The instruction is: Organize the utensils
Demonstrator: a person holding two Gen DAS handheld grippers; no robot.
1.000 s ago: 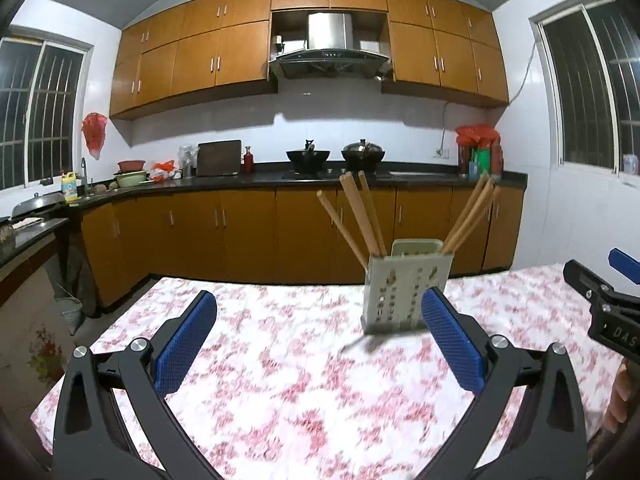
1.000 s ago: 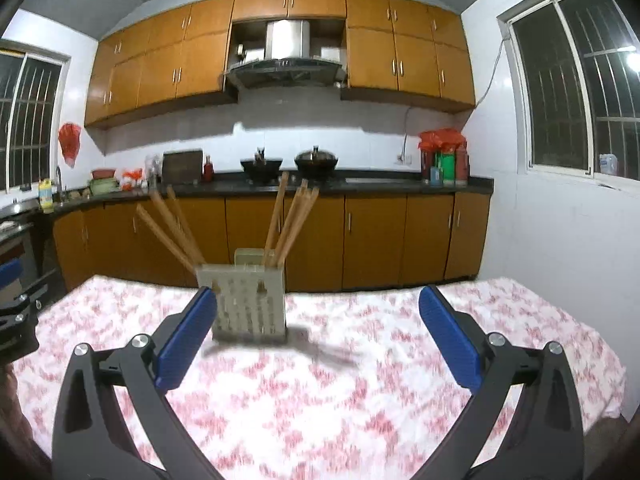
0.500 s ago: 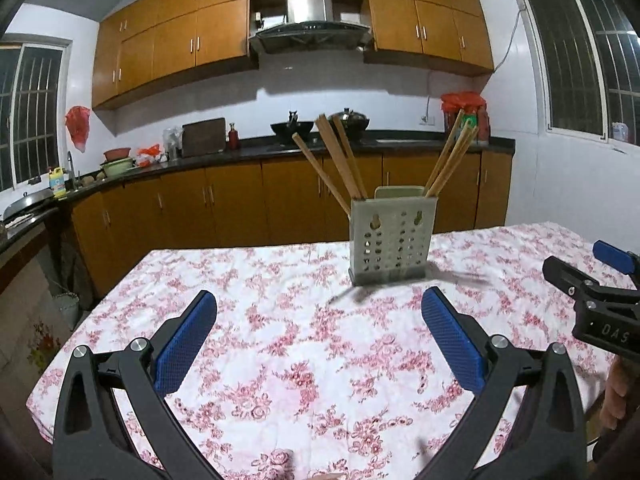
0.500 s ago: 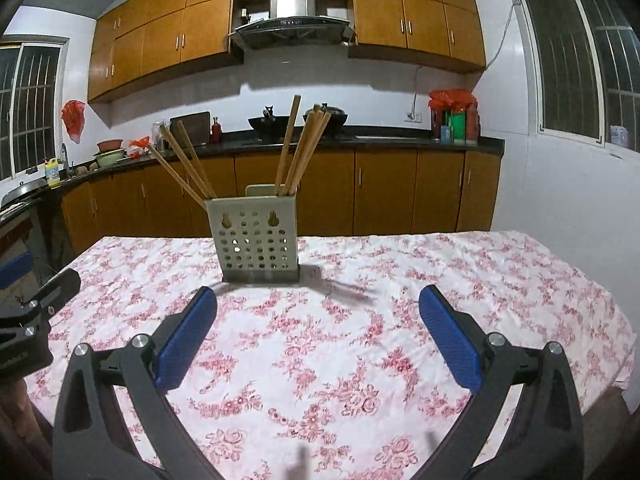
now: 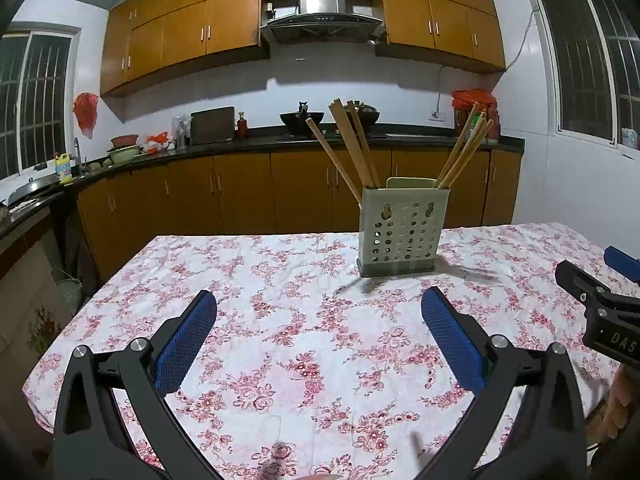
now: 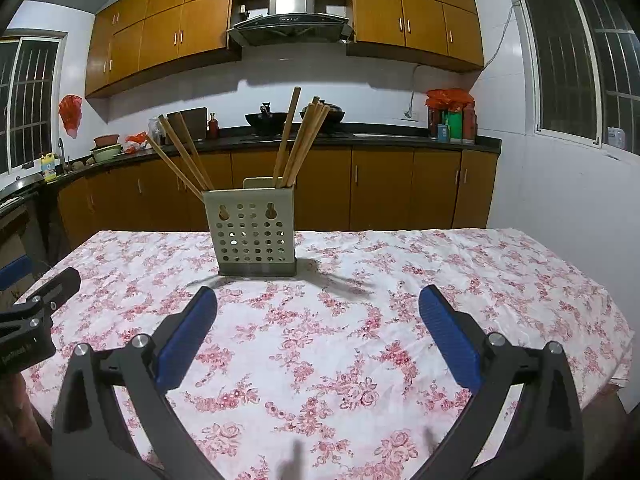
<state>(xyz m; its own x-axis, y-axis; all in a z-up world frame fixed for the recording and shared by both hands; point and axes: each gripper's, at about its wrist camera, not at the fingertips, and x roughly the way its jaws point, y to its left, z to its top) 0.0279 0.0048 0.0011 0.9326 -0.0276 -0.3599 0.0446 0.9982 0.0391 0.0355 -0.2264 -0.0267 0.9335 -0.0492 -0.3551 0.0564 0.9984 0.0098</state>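
A floral tablecloth [image 5: 304, 344] fills the left wrist view; the left gripper [image 5: 319, 316] gapes empty, with the utensil holder [image 5: 401, 230] standing ahead and to its right, chopsticks [image 5: 352, 144] splayed upward. In the right wrist view, the right gripper [image 6: 318, 312], equally spread and empty, sees the holder ahead-left, seemingly nearer to it.

The bottom ends of the chopsticks [image 5: 352, 148] are hidden inside the holder [image 5: 402, 232]. You cannot see how the holder is split up inside. The right gripper [image 5: 608, 304], to the right of the holder, is cut off by the picture's edge. So is the left gripper [image 6: 28, 320], to the left of the holder. The small things on the counter [image 6: 104, 148] behind the holder are too tiny to name.
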